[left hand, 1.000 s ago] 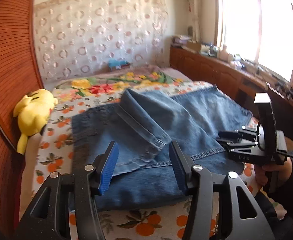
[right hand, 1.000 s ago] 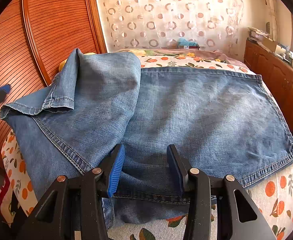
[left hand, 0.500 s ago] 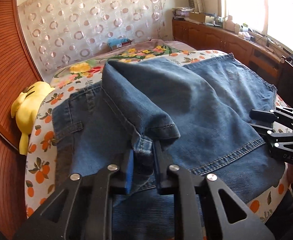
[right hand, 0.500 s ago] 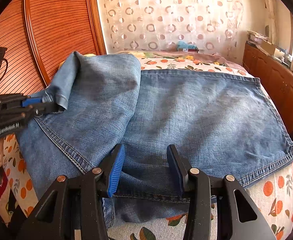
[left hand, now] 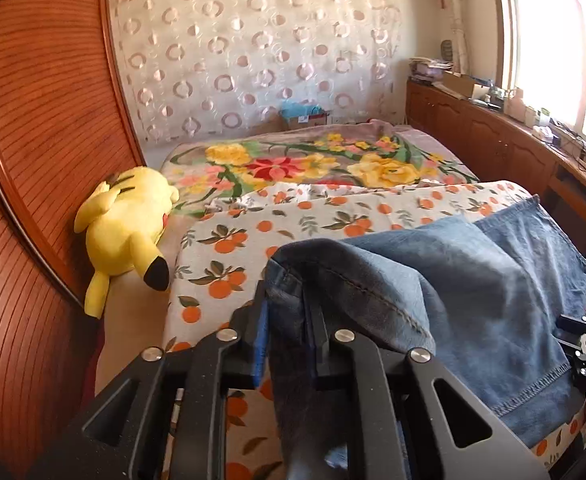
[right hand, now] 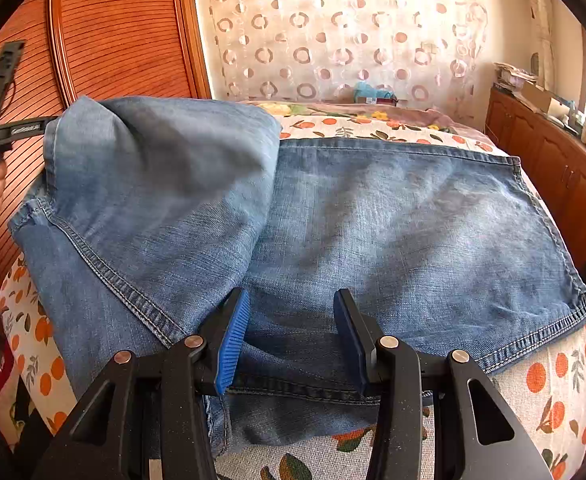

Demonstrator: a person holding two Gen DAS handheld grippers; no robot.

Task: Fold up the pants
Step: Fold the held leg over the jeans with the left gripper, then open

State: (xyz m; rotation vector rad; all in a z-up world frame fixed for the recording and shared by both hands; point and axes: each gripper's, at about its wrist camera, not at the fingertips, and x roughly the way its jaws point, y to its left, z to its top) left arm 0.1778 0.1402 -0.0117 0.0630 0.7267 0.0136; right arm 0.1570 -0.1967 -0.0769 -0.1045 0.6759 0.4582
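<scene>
The left gripper [left hand: 287, 332] clamps a bunched hem of the blue jeans [right hand: 393, 220], lifting that leg off the bed sheet [left hand: 229, 248] near the wooden headboard [left hand: 37, 160]. The rest of the jeans lies flat across the bed. The right gripper [right hand: 293, 340] stands open over the near waistband edge, pads not pressing it. Bare orange-print sheet stretches toward the yellow plush toy [left hand: 125, 220]. Lettering on the left gripper is unreadable.

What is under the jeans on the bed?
An orange-print sheet shows beneath the jeans along their edges. Whatever else lies under the denim is covered.
</scene>
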